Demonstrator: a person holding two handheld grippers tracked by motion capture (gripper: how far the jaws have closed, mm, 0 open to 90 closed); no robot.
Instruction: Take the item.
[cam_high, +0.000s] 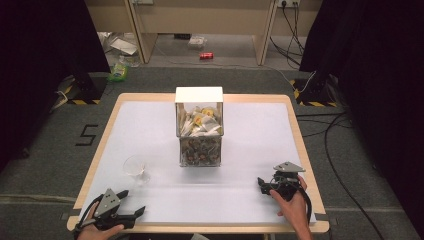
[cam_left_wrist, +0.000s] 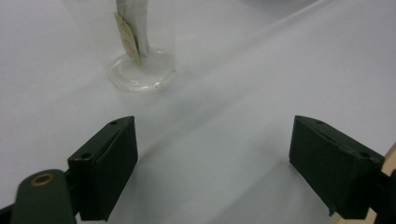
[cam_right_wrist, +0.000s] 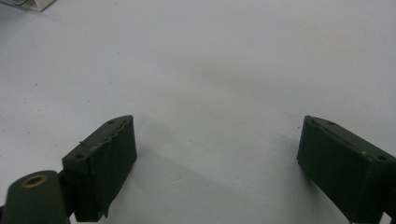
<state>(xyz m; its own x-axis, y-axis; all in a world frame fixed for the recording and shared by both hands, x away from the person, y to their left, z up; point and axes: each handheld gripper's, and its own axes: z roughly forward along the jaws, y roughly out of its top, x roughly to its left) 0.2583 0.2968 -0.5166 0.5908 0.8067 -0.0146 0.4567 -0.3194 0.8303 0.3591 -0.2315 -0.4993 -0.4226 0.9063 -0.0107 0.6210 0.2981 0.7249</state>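
Your left tongs (cam_high: 131, 202) rest at the near left corner of the desk (cam_high: 250, 200), jaws spread wide with nothing between them; in the left gripper view they (cam_left_wrist: 212, 163) point toward the foot of a clear glass (cam_left_wrist: 140, 70) a little ahead on the white sheet. From above, that glass (cam_high: 136, 167) stands just beyond your left tongs and to the left of the box (cam_high: 199, 127). Your right tongs (cam_high: 265, 184) sit near the right edge of the desk in your right hand (cam_high: 292, 205), jaws likewise wide apart and empty, over bare white surface in the right gripper view (cam_right_wrist: 217, 163). The box is a clear, white-topped case at the desk's middle, holding packets in two tiers.
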